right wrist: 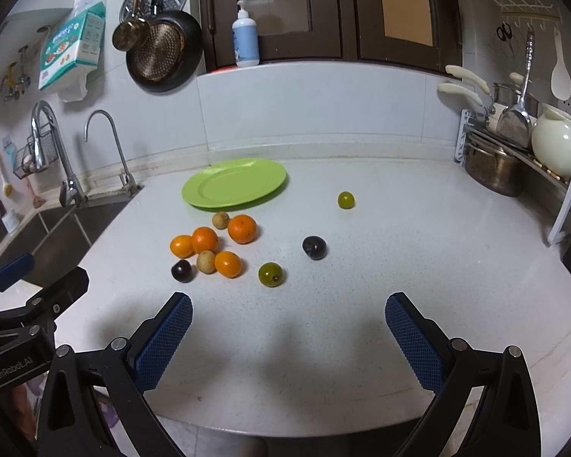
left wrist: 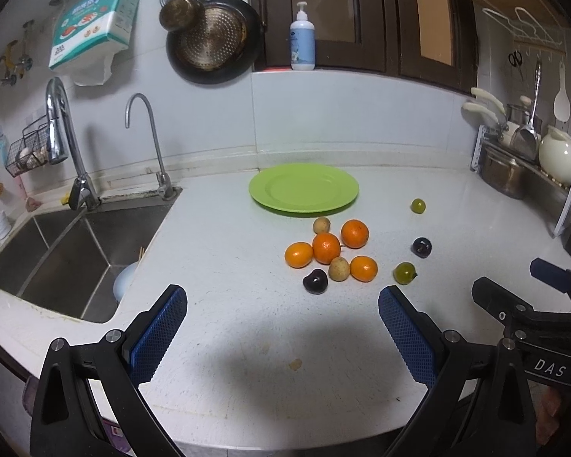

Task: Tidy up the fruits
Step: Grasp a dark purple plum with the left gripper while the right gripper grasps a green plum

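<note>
Sink: sitting at the far left, sunk into the bench, two taps standing behind it.
Left gripper: hovering over the near edge of the bench, its blue fingers spreading wide apart and holding nothing.
Green plate: lying bare at 12 o'clock from the left gripper, close to the back wall.
Fruit cluster: sitting just at 6 o'clock of the green plate; four oranges, two tan fruits and a dark plum bunching together, several touching, the plum lying nearest the left gripper.
Near green fruit: resting alone at 3 o'clock from the cluster, at about 11 o'clock from the right gripper.
Second dark plum: sitting apart, at 1 o'clock from the near green fruit.
Far green fruit: lying by itself at 3 o'clock from the green plate, well apart from the rest.
Right gripper: hanging above the bench front, fingers standing wide apart, gripping nothing.
Dish rack: standing at the far right, carrying pots and a cream jug.
</note>
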{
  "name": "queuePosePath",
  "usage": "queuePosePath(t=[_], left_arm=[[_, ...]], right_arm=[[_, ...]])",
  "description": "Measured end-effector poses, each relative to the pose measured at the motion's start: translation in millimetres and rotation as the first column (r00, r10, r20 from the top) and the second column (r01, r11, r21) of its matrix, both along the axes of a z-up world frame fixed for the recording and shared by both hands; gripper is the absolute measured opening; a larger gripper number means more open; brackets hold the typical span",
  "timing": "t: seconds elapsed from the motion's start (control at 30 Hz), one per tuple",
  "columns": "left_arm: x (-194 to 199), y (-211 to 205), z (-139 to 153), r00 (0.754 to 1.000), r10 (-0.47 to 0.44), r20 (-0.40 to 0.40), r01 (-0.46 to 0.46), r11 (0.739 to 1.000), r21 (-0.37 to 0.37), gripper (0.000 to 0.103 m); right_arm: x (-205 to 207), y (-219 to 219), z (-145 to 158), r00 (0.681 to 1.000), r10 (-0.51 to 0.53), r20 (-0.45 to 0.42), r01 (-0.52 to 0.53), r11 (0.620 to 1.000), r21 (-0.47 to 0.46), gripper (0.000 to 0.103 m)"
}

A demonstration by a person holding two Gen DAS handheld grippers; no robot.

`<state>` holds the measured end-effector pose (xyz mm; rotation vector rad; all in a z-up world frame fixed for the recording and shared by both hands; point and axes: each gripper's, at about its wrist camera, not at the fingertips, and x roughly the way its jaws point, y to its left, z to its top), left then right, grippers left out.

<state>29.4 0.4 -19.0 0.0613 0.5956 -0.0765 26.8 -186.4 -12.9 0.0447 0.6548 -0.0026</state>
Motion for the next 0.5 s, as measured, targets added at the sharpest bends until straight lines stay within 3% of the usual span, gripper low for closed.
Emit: queuePosePath(t=[0.17, 0.5], left_arm=[[21.8, -3.9, -10.9, 0.999, -0.015, -0.031, 0.016, 1.0, 0.011, 0.098], [77.1, -11.3, -40.9, 0.983, -0.079, -0.166, 0.08, 0.997, -0.001, 0.082]], right_arm=[[20.1, 2.3, -10.6, 1.0, 0.009, -0.03, -0.009, 1.0, -0.012, 0.101], [70.0, 5.7, -38.2, 0.99, 0.047, -0.136, -0.044, 0.999, 0.025, 0.085]])
